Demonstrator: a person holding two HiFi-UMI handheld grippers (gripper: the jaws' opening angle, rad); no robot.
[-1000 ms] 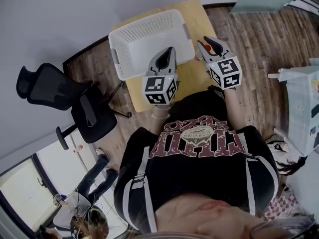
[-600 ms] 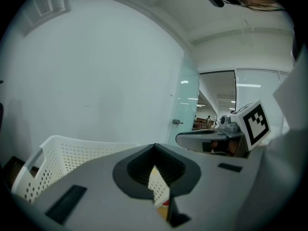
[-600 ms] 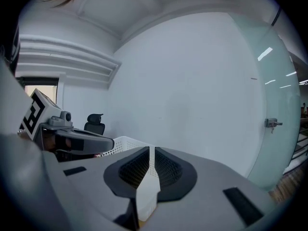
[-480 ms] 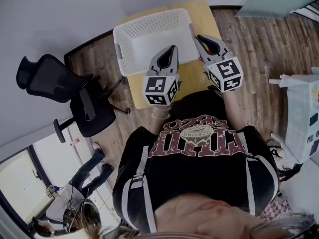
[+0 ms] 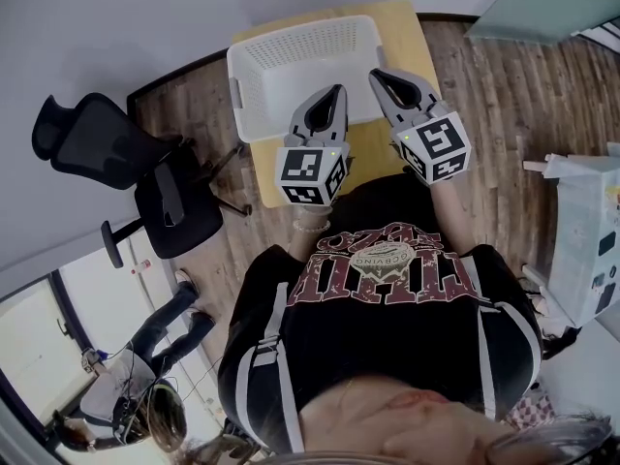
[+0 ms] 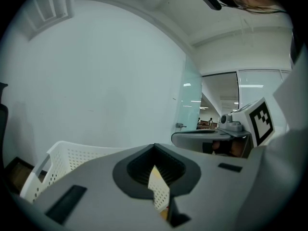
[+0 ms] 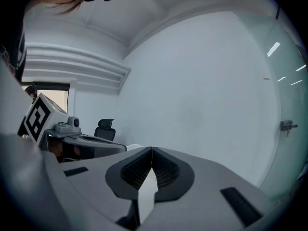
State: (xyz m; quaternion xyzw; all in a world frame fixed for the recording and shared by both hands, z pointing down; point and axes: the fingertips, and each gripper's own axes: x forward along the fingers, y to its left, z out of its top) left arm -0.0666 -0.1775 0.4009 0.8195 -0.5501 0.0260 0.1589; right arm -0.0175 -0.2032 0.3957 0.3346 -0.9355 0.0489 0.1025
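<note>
Left gripper (image 5: 337,90) and right gripper (image 5: 373,73) are hovering side by side, fingers clenched on nothing, so the empty white basket (image 5: 291,61) is sitting untouched just beneath their fingertips.

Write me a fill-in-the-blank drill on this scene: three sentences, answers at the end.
1. The left hand-held gripper and the right hand-held gripper point towards a white perforated ____ on the wooden table.
2. The jaws of both are ____, with nothing between them.
3. The black office chair stands on the ____ hand-held gripper's side of the table.
Missing words: basket; shut; left.
</note>
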